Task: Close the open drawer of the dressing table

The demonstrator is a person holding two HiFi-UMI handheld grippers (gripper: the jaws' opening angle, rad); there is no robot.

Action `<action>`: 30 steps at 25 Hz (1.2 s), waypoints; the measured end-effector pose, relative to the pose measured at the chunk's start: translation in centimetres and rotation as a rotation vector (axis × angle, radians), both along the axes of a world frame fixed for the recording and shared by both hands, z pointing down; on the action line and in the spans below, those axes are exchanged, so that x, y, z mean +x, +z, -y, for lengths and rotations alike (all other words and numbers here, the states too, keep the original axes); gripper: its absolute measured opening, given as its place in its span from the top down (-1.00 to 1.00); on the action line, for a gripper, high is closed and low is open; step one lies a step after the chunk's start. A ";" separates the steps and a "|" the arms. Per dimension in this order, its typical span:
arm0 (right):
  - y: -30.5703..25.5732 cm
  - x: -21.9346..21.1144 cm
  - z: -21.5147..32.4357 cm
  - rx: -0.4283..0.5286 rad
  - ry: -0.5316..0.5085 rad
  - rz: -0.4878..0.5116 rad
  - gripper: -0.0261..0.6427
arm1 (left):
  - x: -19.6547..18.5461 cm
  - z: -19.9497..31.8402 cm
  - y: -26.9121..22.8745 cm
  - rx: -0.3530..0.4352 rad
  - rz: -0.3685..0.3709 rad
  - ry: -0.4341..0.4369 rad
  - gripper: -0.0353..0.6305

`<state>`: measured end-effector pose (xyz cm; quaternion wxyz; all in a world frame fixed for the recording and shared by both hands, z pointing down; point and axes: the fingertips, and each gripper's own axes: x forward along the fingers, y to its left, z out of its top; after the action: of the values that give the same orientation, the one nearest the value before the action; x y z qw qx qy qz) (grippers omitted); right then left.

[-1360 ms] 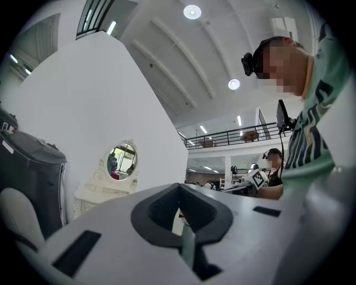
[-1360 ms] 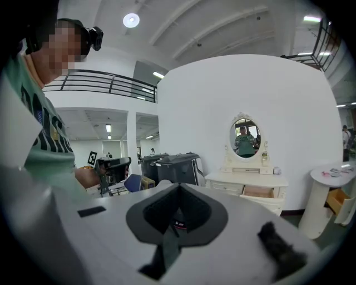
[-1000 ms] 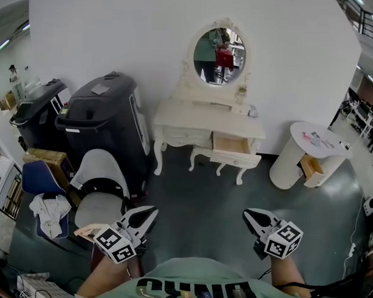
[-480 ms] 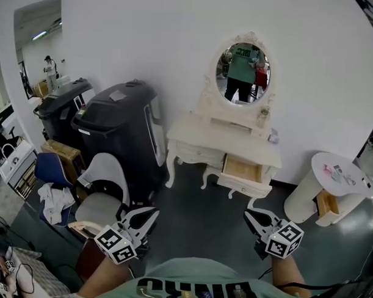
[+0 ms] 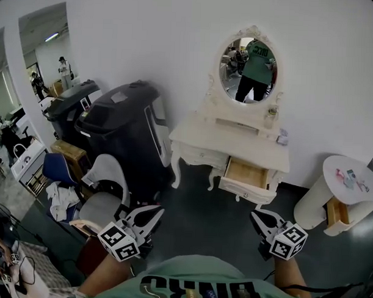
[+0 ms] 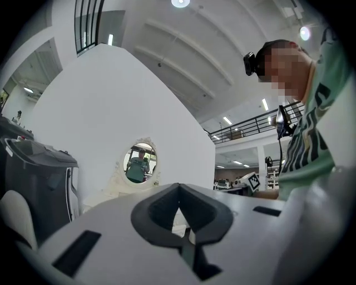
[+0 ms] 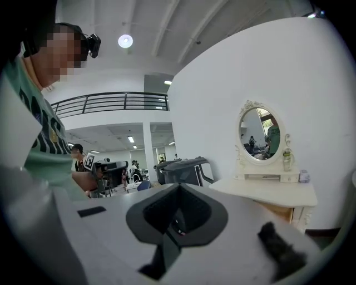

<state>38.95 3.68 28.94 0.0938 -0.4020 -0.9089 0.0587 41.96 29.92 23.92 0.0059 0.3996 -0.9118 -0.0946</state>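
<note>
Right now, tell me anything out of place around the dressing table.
The dressing table's right drawer stands pulled out, wooden inside showing, while its left drawer sits flush. The round side table beside it also has a small drawer hanging open.

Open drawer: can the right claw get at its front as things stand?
Probably, after a step closer: only floor lies between the right claw and the drawer front, which faces it.

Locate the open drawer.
Head view, right of centre: the open drawer juts from the right half of the dressing table, left of the round white stand.
</note>
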 end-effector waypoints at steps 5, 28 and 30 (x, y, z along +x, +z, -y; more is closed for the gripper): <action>0.9 -2.1 1.2 -0.004 0.055 -0.016 0.89 | -3.4 0.8 0.3 0.004 -0.004 0.049 0.87; -1.6 -24.0 -16.5 0.121 0.233 -0.022 0.89 | -31.7 -14.4 0.9 0.047 0.026 0.321 0.87; -1.4 -25.9 -16.8 0.129 0.226 -0.028 0.89 | -33.2 -15.0 1.1 0.055 0.021 0.308 0.87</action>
<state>13.05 20.47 27.58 0.1251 -0.2891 -0.9490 0.0159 8.75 44.97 25.05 0.0000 0.5358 -0.8367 -0.1135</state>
